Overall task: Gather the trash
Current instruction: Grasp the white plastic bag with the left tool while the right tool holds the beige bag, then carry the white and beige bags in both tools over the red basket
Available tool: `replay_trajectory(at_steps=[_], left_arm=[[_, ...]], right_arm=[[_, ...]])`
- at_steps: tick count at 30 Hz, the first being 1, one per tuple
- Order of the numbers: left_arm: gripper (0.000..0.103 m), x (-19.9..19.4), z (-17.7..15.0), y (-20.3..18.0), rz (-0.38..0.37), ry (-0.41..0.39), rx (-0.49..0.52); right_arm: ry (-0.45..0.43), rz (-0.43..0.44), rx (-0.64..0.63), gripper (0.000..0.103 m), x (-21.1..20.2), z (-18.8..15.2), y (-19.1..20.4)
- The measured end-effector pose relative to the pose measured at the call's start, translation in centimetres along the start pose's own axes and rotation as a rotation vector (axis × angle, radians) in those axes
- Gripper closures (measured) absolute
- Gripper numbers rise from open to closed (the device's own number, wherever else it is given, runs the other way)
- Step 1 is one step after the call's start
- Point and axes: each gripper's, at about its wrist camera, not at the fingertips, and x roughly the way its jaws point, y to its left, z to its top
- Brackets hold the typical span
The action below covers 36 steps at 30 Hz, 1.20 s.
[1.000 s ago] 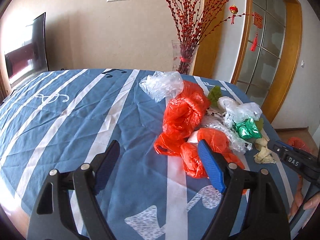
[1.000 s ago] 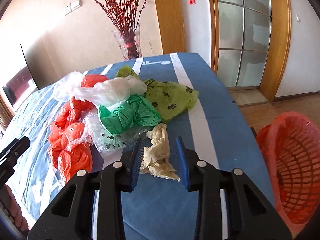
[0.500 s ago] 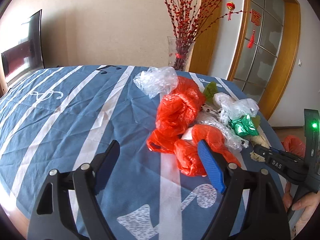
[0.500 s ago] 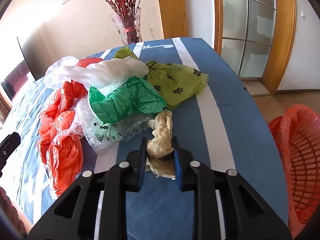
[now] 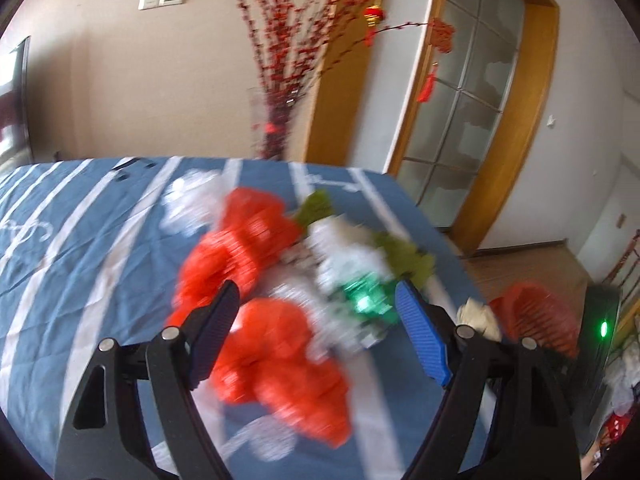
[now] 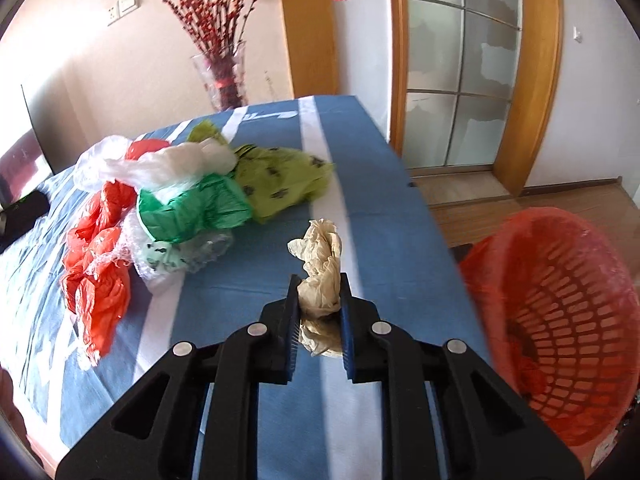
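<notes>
My right gripper [image 6: 319,292] is shut on a crumpled beige bag [image 6: 320,276] and holds it above the blue striped tablecloth [image 6: 384,208]. An orange basket [image 6: 560,320] stands on the floor to its right. A pile of trash bags lies left: orange [image 6: 96,264], green [image 6: 192,212], yellow-green [image 6: 280,180], white [image 6: 168,164]. My left gripper [image 5: 320,312] is open over the pile, with an orange bag [image 5: 280,364] between its fingers, blurred. The beige bag [image 5: 478,316] and basket [image 5: 536,320] show at its right.
A glass vase [image 6: 222,80] with red branches stands at the table's far edge. A glass door with a wooden frame [image 6: 532,80] is behind the basket. A dark screen [image 6: 36,128] stands at the far left.
My right gripper has lifted the beige bag off the table and moved it right toward the basket. My left gripper has swung right and forward over the pile.
</notes>
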Motion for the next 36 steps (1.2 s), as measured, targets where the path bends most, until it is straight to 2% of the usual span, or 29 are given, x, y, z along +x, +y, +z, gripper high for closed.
replay_trajectory(at_steps=[4,6,8,9,10,13,23,36], left_arm=[[0.025,2.1,1.5,-2.5,0.014,0.011,0.048],[0.033,3.9,1.9,-3.4,0.056,0.041,0.077],[0.050,5.3,1.8,-3.5,0.054,0.093,0.069],[0.054,6.0,1.7,-3.2,0.037,0.124,0.052],[0.063,6.5,1.6,-3.1,0.027,0.141,0.042],[0.099,6.9,1.1,-2.6,0.004,0.157,0.027],[0.100,4.0,2.4,-2.3,-0.050,0.089,0.068],[0.100,-0.5,3.2,-8.0,-0.177,0.023,0.156]], right_arm=[[-0.004,-0.014,0.013,0.085,-0.4,0.0,-1.3],[-0.003,-0.019,0.019,0.085,-0.5,-0.1,-1.9],[-0.003,-0.024,0.021,0.085,-0.5,-0.2,-2.3],[-0.005,-0.025,0.021,0.085,-0.7,-0.4,-2.5],[-0.006,-0.027,0.021,0.085,-0.7,-0.5,-2.6],[-0.010,-0.034,0.021,0.085,-0.6,-0.5,-2.8],[-0.051,-0.034,0.026,0.085,-2.2,0.0,-3.3],[-0.123,-0.073,0.043,0.085,-6.2,0.8,-5.6]])
